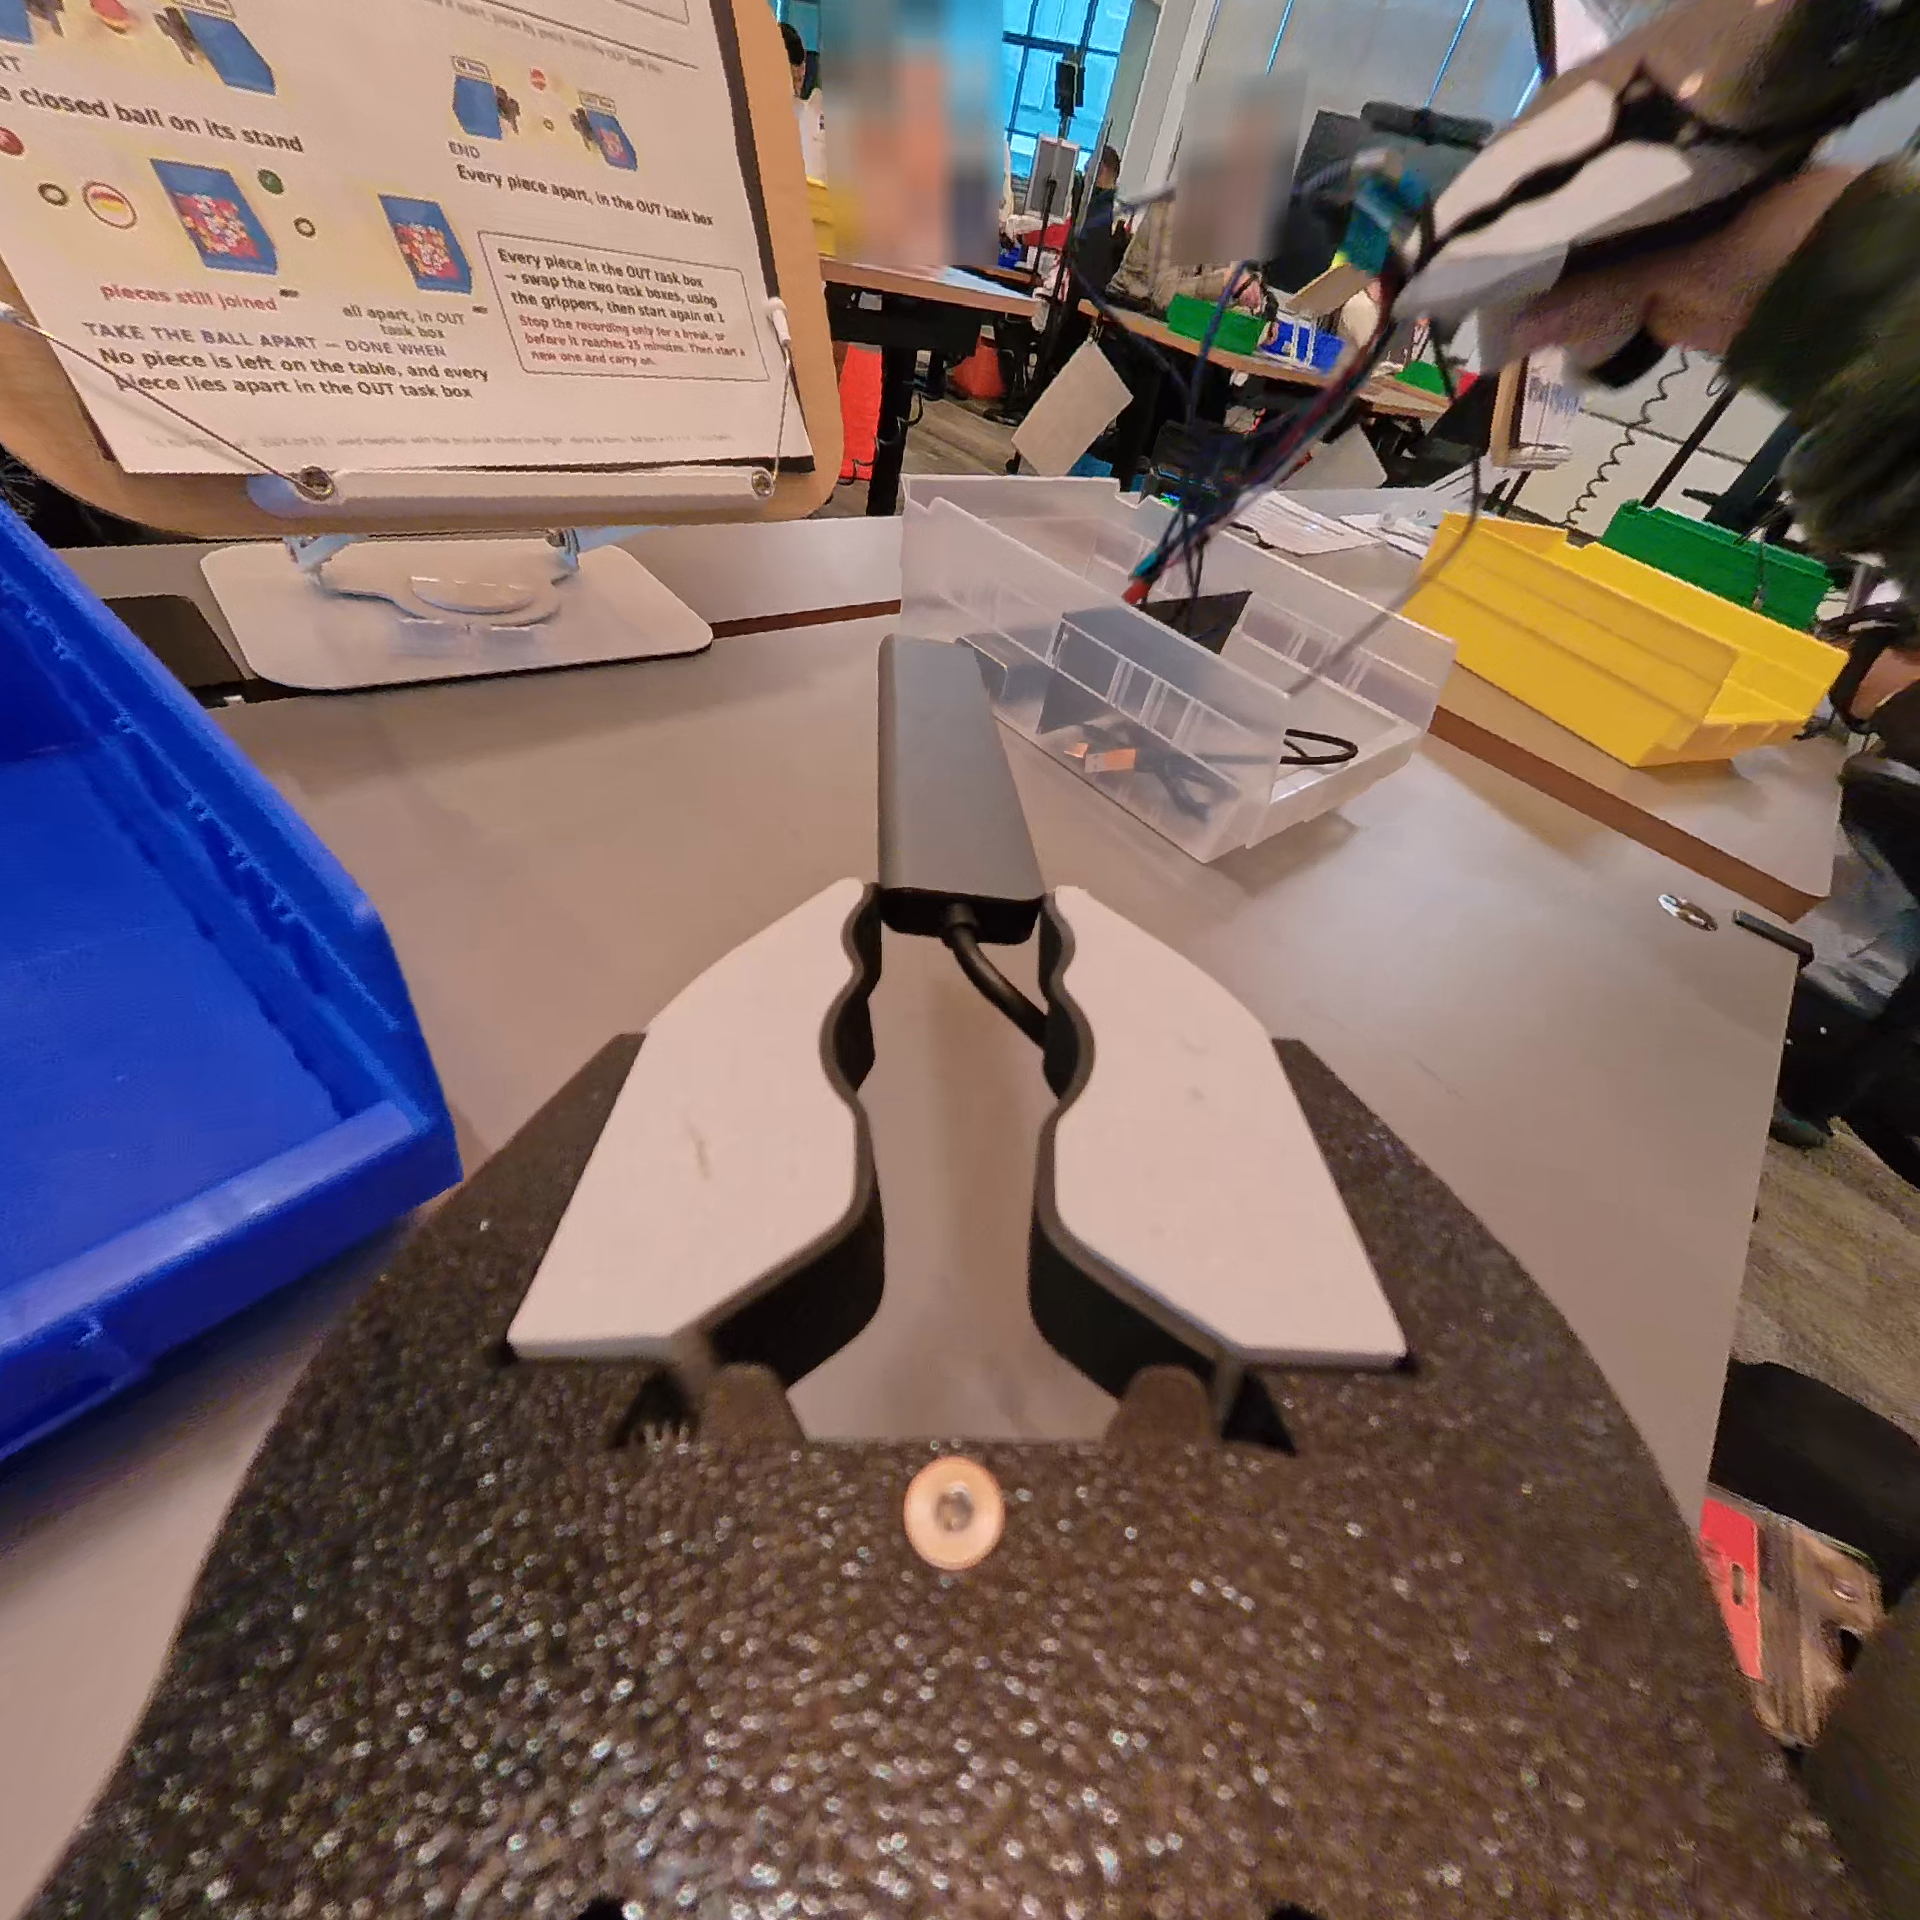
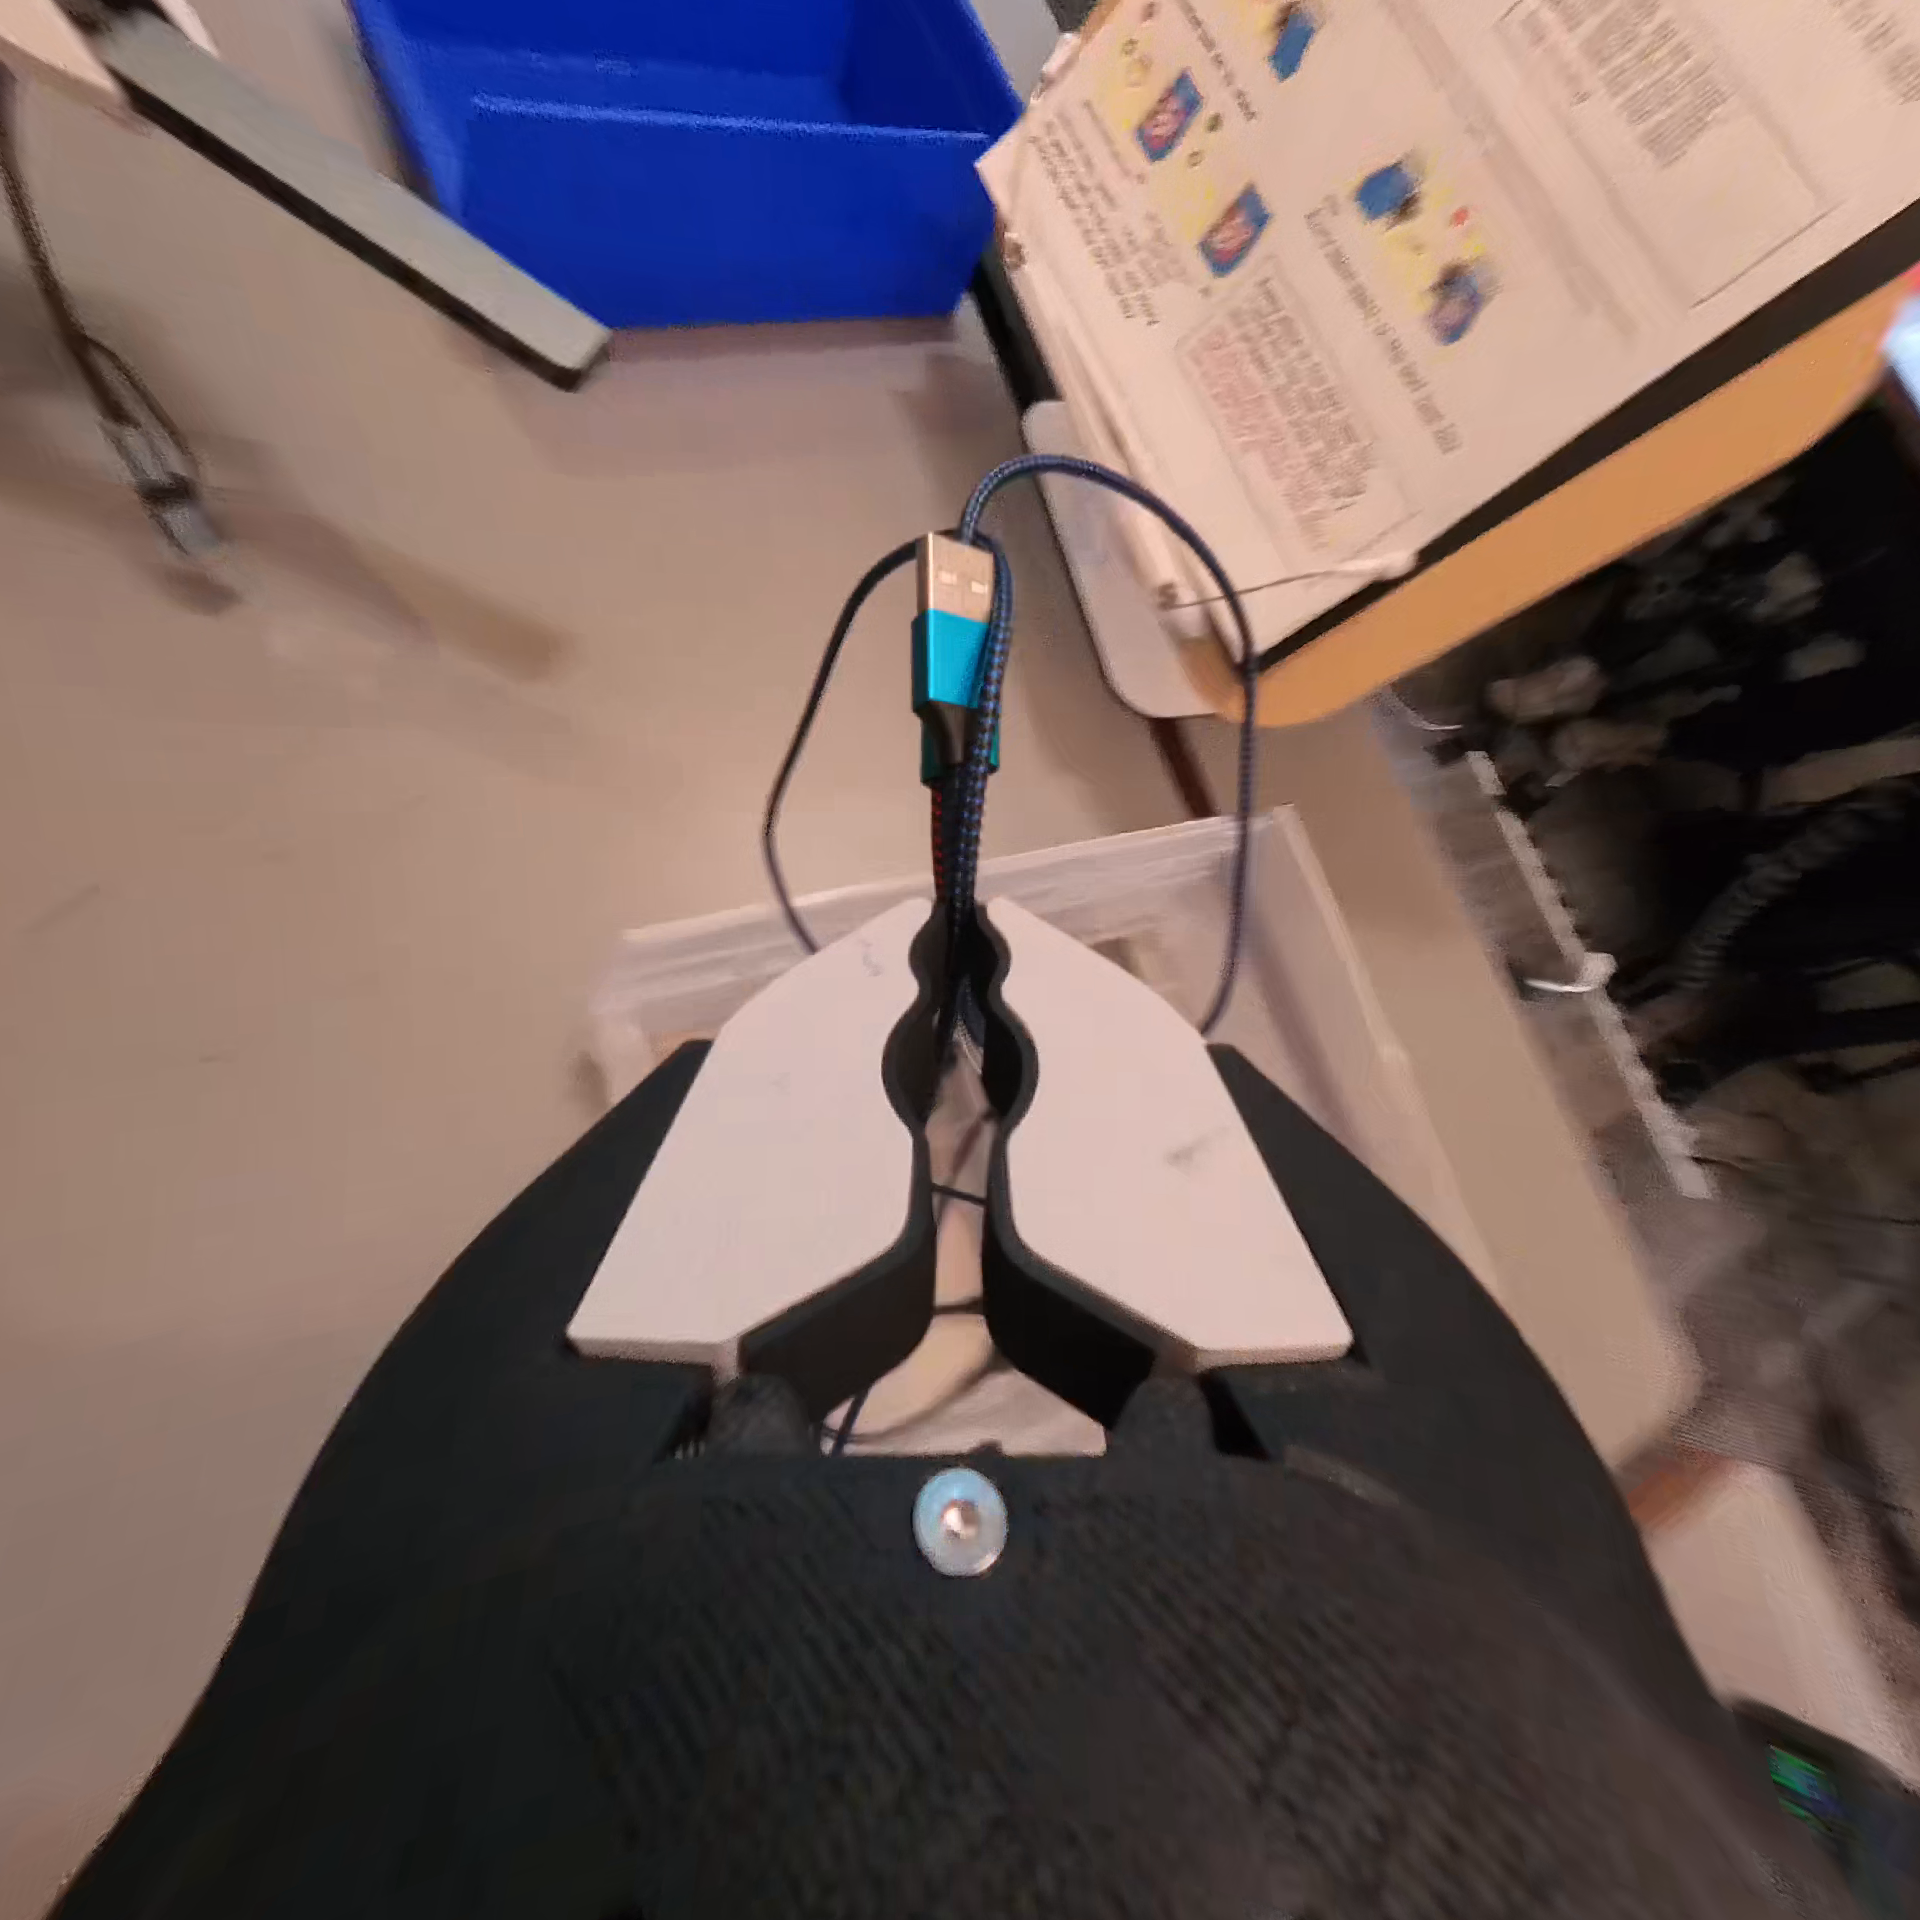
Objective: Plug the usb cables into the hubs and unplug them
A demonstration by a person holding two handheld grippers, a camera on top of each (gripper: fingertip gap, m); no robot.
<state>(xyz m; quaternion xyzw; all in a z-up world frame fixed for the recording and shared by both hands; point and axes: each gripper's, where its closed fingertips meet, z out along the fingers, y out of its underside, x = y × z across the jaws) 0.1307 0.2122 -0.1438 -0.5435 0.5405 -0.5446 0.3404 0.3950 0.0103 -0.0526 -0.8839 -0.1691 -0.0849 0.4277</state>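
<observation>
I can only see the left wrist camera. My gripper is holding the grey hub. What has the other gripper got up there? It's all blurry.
Observer: The right gripper is shut on a bundle of braided cables.
Operator: Is a plug sticking out?
Observer: Yes, a USB plug with a teal shell points away from the fingertips.
Operator: Is it in my hub?
Observer: No. The grey hub lies far off, at the view's upper left.

hub (image 1: 951, 774) between bin (image 1: 187, 987) left, tray (image 1: 1174, 665) right.
</observation>
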